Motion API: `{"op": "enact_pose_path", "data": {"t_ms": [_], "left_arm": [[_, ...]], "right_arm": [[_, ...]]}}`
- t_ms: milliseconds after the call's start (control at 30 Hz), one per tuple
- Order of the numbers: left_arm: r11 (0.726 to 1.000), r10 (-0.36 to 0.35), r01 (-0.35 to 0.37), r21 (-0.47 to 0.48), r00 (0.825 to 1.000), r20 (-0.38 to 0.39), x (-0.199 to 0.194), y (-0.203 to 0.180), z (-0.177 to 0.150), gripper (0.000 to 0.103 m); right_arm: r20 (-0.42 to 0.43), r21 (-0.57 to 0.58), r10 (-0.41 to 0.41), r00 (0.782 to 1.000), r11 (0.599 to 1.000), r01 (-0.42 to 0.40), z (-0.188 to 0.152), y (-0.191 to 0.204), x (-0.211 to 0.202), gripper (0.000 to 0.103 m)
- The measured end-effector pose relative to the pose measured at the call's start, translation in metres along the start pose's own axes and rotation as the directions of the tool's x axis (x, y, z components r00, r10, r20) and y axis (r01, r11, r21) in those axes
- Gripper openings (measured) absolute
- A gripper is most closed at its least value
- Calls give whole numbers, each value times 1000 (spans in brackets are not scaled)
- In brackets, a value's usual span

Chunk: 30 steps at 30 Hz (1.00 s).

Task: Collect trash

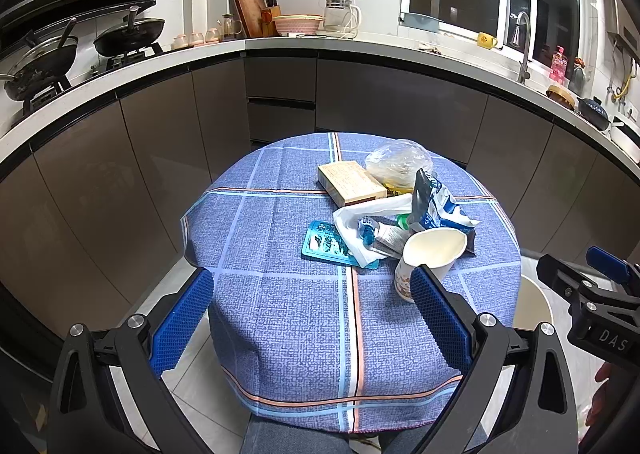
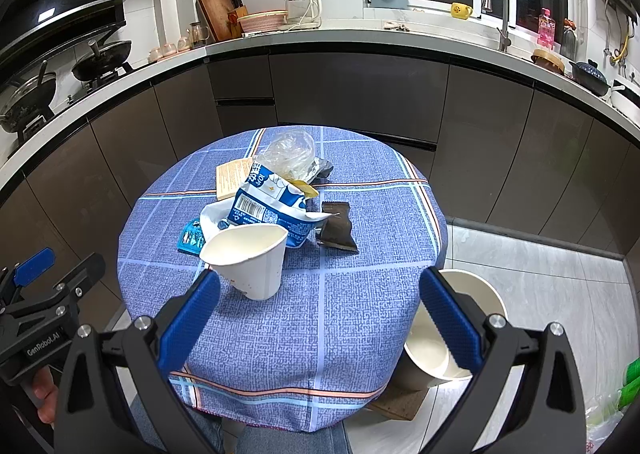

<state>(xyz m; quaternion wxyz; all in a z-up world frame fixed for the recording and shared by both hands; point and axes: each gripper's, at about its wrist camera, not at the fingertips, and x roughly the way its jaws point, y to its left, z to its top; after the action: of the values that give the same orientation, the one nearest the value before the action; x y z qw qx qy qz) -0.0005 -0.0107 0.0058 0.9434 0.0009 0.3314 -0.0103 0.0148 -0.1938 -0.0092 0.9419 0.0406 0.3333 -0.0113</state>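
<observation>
A pile of trash lies on the small round table with the blue checked cloth [image 1: 280, 294] [image 2: 360, 314]. Nearest me stands a crumpled paper cup [image 1: 428, 258] [image 2: 252, 262]. Behind it are a blue-and-white snack bag [image 1: 436, 205] [image 2: 272, 205], a white plastic bag [image 1: 360, 225], a small tube [image 1: 380, 234], a teal blister pack [image 1: 328, 244] [image 2: 192, 240], a cardboard box [image 1: 350, 181] [image 2: 230, 175], a clear plastic bag [image 1: 400, 161] [image 2: 290, 153] and a dark wrapper [image 2: 338, 228]. My left gripper [image 1: 312, 318] and right gripper [image 2: 320, 322] both hover open over the table's near edge, holding nothing.
A white bin [image 2: 448, 342] [image 1: 532, 306] stands on the tiled floor right of the table. Grey kitchen cabinets [image 1: 360, 101] curve behind, under a counter with pans, kettle and sink. Green items in a plastic bag [image 2: 624, 386] lie at the far right.
</observation>
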Motion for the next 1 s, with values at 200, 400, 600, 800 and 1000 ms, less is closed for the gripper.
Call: {"op": "enact_pose_path", "data": {"t_ms": [200, 400, 600, 800, 1000], "left_arm": [[1000, 0, 0, -1, 1000, 0, 0, 0, 0, 95], [1000, -2, 2, -2, 1000, -2, 0, -1, 1, 95], [1000, -5, 5, -4, 1000, -4, 1, -4, 2, 95], [1000, -13, 13, -9, 1000, -5, 3, -5, 4, 95], [1000, -19, 19, -14, 1000, -14, 8, 0, 5, 95]], "right_arm": [[0, 0, 1, 1000, 1000, -1, 0, 0, 0, 100], [-1, 1, 1, 1000, 1000, -1, 1, 0, 0, 100], [2, 0, 2, 1000, 1000, -2, 2, 0, 0, 100], [6, -5, 8, 1000, 1000, -8, 7, 2, -2, 100], [7, -8, 12, 1000, 1000, -12, 10, 4, 1, 100]]}}
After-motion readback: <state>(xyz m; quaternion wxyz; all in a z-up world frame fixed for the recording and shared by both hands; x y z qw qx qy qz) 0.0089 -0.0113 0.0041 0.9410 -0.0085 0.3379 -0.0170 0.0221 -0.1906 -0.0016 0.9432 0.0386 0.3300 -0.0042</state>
